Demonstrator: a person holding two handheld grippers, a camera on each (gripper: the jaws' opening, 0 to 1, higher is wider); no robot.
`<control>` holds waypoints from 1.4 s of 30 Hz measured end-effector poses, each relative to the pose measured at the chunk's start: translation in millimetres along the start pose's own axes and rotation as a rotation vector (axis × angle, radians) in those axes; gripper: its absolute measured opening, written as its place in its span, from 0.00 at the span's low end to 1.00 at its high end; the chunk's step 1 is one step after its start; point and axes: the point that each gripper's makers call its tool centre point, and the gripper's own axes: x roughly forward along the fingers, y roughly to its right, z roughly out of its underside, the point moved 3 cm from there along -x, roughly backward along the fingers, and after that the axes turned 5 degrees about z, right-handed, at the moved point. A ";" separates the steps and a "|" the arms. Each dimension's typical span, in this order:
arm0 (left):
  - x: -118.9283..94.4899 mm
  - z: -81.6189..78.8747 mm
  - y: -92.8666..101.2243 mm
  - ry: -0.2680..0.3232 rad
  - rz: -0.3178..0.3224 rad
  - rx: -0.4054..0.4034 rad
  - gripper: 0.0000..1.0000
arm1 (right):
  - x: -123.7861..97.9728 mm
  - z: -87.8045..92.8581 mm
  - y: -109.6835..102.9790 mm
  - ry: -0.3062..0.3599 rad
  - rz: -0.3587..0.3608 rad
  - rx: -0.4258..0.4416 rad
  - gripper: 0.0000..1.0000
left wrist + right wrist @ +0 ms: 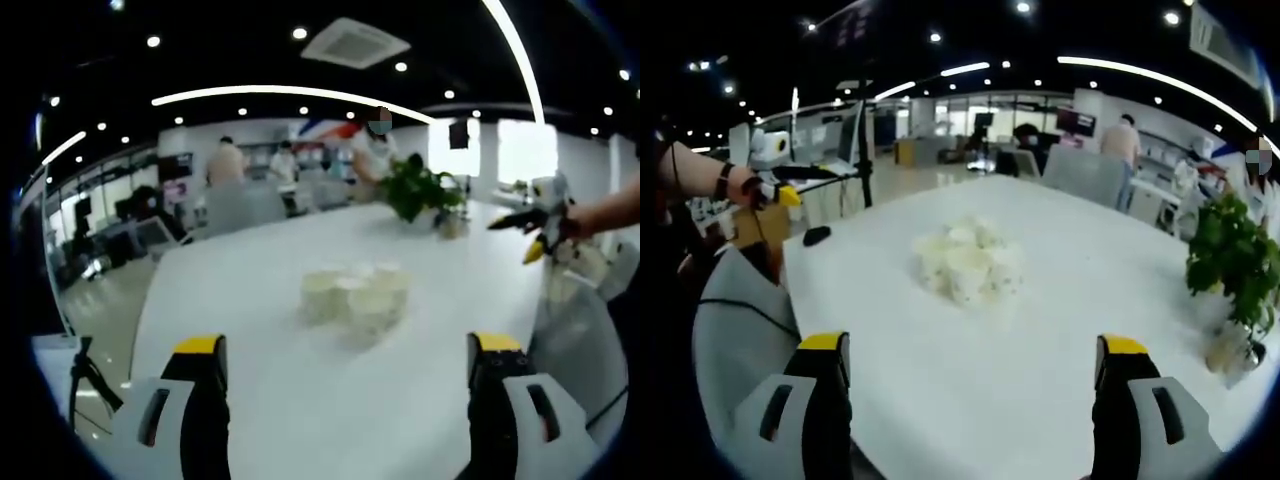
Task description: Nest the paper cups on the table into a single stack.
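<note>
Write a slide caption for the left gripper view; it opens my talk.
Open left gripper faces clustered paper cups on a white table, unstacked.

The cups (356, 297) are pale cream, clustered on a plain white table (300, 400); both grippers, left (345, 375) and right (970, 375), have black jaws capped yellow over white bodies; the plant (1230, 255) is deep green; a black object (816, 235) lies on the table.
</note>
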 end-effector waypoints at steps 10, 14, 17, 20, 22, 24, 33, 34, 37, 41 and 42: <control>2.6 1.9 3.4 0.007 0.004 0.003 1.00 | 5.6 -2.8 0.2 -0.005 -0.005 -0.019 1.00; 3.9 6.6 6.3 -0.008 0.000 0.014 1.00 | 11.7 -6.7 -0.4 -0.004 -0.014 -0.058 0.98; 6.1 9.5 8.9 -0.008 0.001 0.010 1.00 | 20.1 -8.9 -0.4 -0.008 -0.036 -0.050 0.97; 9.0 14.3 8.7 -0.014 -0.008 -0.008 1.00 | 28.3 -10.7 -1.4 -0.007 -0.051 -0.067 0.96; 10.9 16.2 9.6 -0.020 -0.012 -0.012 1.00 | 34.2 -11.9 -1.3 -0.012 -0.062 -0.077 0.95; 12.3 17.8 10.2 -0.028 -0.015 -0.019 1.00 | 38.6 -13.9 -2.0 -0.016 -0.074 -0.086 0.95; 19.8 17.0 12.8 -0.020 -0.029 -0.038 1.00 | 51.4 -28.0 2.1 -0.006 -0.124 -0.139 0.91; 21.1 18.6 12.7 -0.026 -0.031 -0.045 1.00 | 53.4 -30.4 3.6 -0.003 -0.128 -0.145 0.90; 24.5 24.4 15.8 -0.040 -0.030 -0.055 1.00 | 58.4 -32.8 6.0 -0.012 -0.145 -0.154 0.89; 25.5 25.1 18.6 -0.029 -0.035 -0.060 1.00 | 65.1 -34.9 7.2 -0.015 -0.167 -0.171 0.89; 25.7 25.6 18.7 -0.031 -0.036 -0.064 1.00 | 66.3 -35.4 7.0 -0.016 -0.172 -0.175 0.88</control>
